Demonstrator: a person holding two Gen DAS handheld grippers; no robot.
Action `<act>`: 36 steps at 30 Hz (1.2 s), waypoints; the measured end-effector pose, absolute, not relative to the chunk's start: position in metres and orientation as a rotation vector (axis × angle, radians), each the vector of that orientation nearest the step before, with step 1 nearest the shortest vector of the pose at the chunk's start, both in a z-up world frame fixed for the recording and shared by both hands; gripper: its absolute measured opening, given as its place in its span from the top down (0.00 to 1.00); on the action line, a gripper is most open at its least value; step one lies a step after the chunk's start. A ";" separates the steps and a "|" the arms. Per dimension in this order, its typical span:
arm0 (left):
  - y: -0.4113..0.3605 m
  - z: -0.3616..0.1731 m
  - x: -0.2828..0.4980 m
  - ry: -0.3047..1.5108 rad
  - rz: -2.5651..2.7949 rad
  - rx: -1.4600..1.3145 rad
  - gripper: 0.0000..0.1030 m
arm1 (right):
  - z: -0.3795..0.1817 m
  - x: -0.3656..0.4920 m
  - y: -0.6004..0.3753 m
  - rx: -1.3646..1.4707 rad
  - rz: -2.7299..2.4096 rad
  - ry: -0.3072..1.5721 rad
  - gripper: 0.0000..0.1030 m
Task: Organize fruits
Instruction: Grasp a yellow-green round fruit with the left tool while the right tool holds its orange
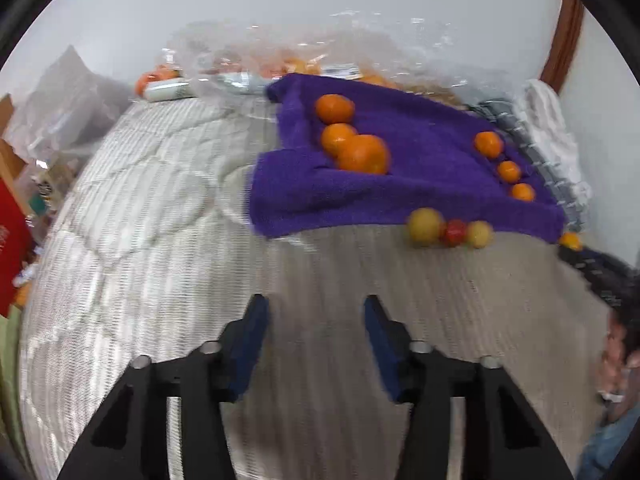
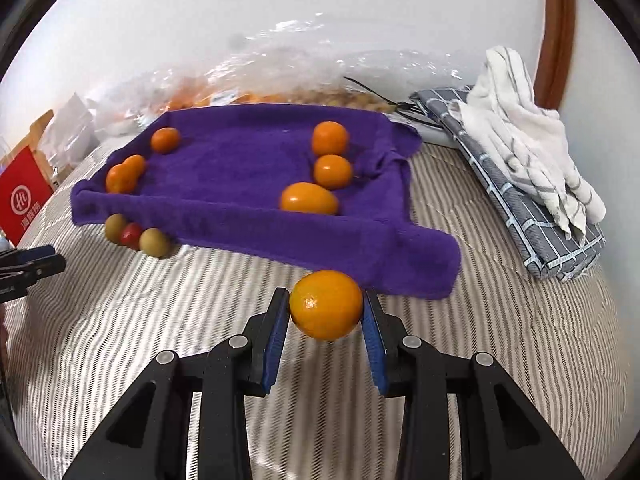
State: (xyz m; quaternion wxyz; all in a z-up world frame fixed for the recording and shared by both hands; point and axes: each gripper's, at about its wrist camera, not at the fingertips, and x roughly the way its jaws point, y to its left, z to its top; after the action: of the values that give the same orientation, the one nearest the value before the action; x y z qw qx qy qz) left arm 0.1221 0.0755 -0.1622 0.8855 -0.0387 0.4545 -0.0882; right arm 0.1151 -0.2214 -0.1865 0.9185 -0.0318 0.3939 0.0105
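A purple towel (image 2: 240, 168) lies on the striped bedding (image 2: 120, 320). Three oranges sit along its left side (image 2: 165, 140) and three more on its right side (image 2: 333, 171). Two yellow-green small fruits (image 2: 154, 242) and a red one (image 2: 131, 235) rest in a row against the towel's front left edge. My right gripper (image 2: 326, 294) is shut on an orange (image 2: 326, 308), held just above the bedding in front of the towel's near corner. My left gripper (image 1: 316, 304) is open over bare bedding with nothing between its fingers; the small fruits (image 1: 452, 232) lie ahead of it to the right.
Clear plastic bags (image 2: 280, 76) holding more fruit lie behind the towel by the wall. A folded grey checked cloth (image 2: 540, 220) with a white towel (image 2: 520, 128) on top sits at the right. A red box (image 2: 24, 196) stands at the left edge of the bed.
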 end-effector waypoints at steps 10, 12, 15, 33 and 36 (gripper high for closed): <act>0.029 -0.147 0.147 0.893 -0.263 -0.092 0.60 | -0.196 0.119 -0.234 0.021 0.047 0.805 0.65; 0.026 -0.151 0.155 0.895 -0.261 -0.115 0.61 | -0.196 0.117 -0.236 0.027 0.050 0.801 0.65; 0.024 -0.157 0.164 0.887 -0.262 -0.147 0.62 | -0.195 0.114 -0.241 0.049 0.046 0.788 0.65; 0.029 -0.176 0.168 0.884 -0.286 -0.271 0.74 | -0.198 0.117 -0.243 0.082 0.050 0.802 0.65; 0.029 -0.175 0.168 0.877 -0.252 -0.250 0.74 | -0.198 0.118 -0.244 0.084 0.041 0.801 0.65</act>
State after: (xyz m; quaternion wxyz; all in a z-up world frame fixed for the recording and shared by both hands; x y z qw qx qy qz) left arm 0.1681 0.0286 -0.1748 0.8901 -0.1202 0.4225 -0.1216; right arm 0.1175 -0.2440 -0.1983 0.9197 0.0410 0.3899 0.0197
